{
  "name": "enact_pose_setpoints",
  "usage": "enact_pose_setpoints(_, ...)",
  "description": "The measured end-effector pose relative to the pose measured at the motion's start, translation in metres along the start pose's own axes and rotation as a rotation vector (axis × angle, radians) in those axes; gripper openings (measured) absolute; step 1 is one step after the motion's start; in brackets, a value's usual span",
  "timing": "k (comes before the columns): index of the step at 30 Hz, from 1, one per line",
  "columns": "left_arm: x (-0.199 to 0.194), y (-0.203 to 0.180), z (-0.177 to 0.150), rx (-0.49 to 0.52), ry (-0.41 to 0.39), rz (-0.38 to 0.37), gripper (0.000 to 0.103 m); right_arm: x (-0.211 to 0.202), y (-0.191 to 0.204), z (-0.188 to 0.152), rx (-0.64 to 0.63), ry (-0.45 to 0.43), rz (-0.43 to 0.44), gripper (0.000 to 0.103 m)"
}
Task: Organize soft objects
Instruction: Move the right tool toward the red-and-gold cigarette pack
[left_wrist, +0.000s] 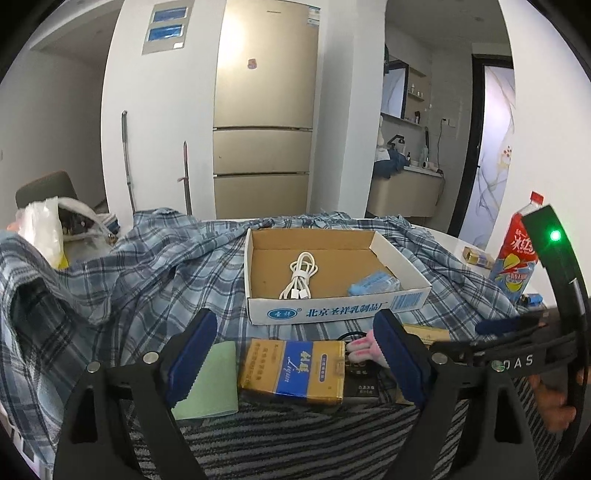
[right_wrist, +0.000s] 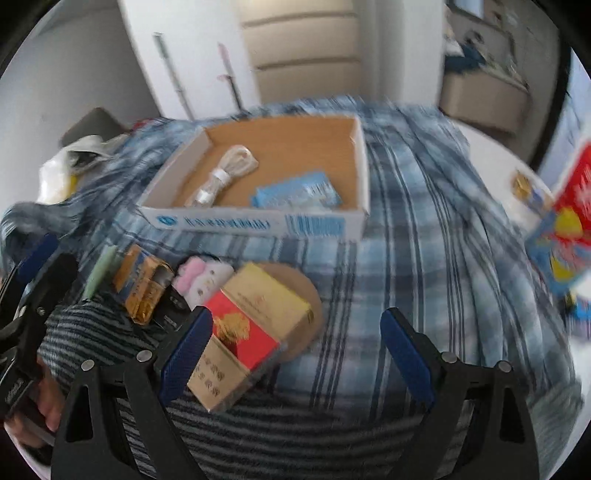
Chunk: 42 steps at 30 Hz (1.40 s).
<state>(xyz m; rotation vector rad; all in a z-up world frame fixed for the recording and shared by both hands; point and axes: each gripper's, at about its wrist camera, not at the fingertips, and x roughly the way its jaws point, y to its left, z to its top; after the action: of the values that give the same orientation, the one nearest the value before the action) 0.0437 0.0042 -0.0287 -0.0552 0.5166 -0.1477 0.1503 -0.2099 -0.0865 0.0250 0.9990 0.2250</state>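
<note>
Box: cable and tissue pack in. Pink plush and plaid shirt remain out (my judgement). My left gripper and right gripper gape, empty.

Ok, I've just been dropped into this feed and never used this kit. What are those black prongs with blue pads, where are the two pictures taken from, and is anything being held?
There is no robot arm: a person holds a hand-held gripper in each hand. Each picture comes from a fisheye camera on one gripper, looking forward along its two fingers. The left gripper and the right gripper both stand with jaws open, and neither holds anything.

A blue plaid cloth covers the surface. On it sits an open cardboard box containing a coiled white cable and a light blue packet. Nearer lie a gold and blue pack, a pink and white plush toy, a red and gold box and a green sheet. A red-labelled bottle stands to the right. The right wrist picture is motion-blurred.
</note>
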Motion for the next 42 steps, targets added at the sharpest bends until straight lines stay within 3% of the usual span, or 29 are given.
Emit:
enact_pose_setpoints(3,0.002,0.001,-0.001,-0.003,0.007,0.002,0.088,0.004,0.004,-0.003,0.071,0.050,0.033,0.092)
enact_pose_setpoints(6,0.000,0.002,-0.001,-0.007,-0.003,0.012,0.088,0.003,0.014,-0.005,0.117,0.042,0.024,0.092)
enact_pose_setpoints(11,-0.005,0.012,-0.002,-0.057,-0.029,0.056,0.088,0.001,0.040,-0.011,0.084,-0.001,-0.037,0.092)
enact_pose_setpoints(14,-0.009,0.019,-0.002,-0.091,-0.049,0.056,0.088,-0.004,0.049,-0.018,0.083,-0.071,-0.082,0.092)
enact_pose_setpoints(18,-0.007,0.016,-0.001,-0.072,-0.040,0.062,0.088,0.005,0.061,-0.022,0.035,-0.060,-0.135,0.092)
enact_pose_setpoints(22,-0.009,0.014,-0.002,-0.069,-0.045,0.064,0.088,0.006,0.059,-0.032,0.077,-0.098,-0.188,0.092)
enact_pose_setpoints(32,-0.009,0.019,-0.001,-0.098,-0.040,0.058,0.088,0.003,0.037,-0.045,0.145,-0.064,-0.107,0.092)
enact_pose_setpoints(35,-0.010,0.019,-0.001,-0.099,-0.045,0.059,0.088,0.000,0.034,-0.048,0.144,-0.059,-0.072,0.087)
enact_pose_setpoints(42,-0.009,0.019,-0.002,-0.106,-0.038,0.041,0.088,0.001,0.038,-0.039,0.142,-0.096,-0.111,0.082)
